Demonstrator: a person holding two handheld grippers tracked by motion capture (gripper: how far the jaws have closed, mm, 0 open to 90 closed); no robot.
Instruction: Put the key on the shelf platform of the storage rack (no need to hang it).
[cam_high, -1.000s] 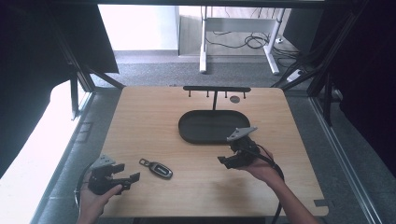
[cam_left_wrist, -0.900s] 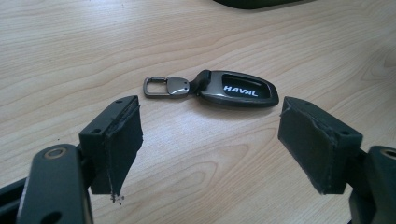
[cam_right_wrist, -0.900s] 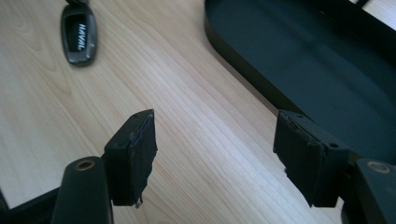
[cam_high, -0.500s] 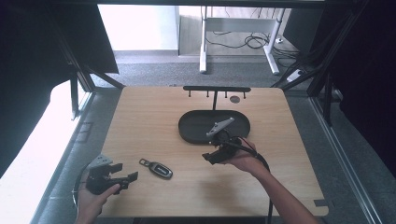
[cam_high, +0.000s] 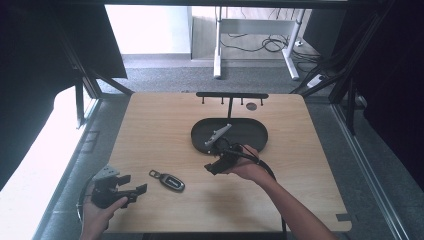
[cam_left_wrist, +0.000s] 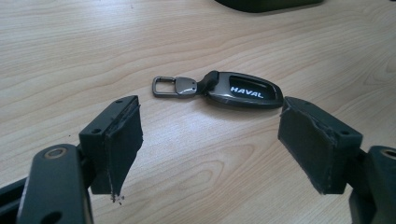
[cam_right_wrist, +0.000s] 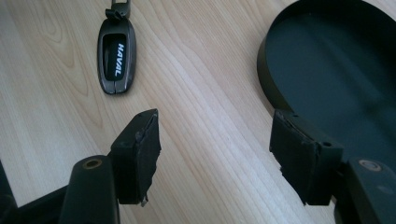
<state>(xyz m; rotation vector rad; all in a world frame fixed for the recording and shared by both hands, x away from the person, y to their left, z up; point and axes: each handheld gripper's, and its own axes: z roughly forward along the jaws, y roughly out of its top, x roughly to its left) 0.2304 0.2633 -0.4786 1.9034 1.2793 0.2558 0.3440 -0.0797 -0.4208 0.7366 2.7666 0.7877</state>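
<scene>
A dark car key fob (cam_high: 168, 180) marked HAVAL, with a metal ring loop, lies flat on the wooden table (cam_high: 160, 125) near the front left. It shows again as the fob (cam_left_wrist: 233, 90) just beyond my left jaws, and as the fob (cam_right_wrist: 116, 58) at upper left of the right gripper view. My left gripper (cam_high: 134, 193) stands open at the front left corner, pointing at the fob with nothing between its pads. My right gripper (cam_high: 212, 167) is open too, low over the table just in front of the black oval tray (cam_high: 252, 137).
The tray's rim (cam_right_wrist: 266, 60) sits right of my right jaws. A black rack with small hooks (cam_high: 231, 95) stands behind the tray at the table's far edge. A small dark disc (cam_high: 251, 106) lies near it. Bare wood spreads between fob and tray.
My right gripper has travelled left and forward from the tray's right side toward the fob. The left gripper and the fob have stayed in place.
</scene>
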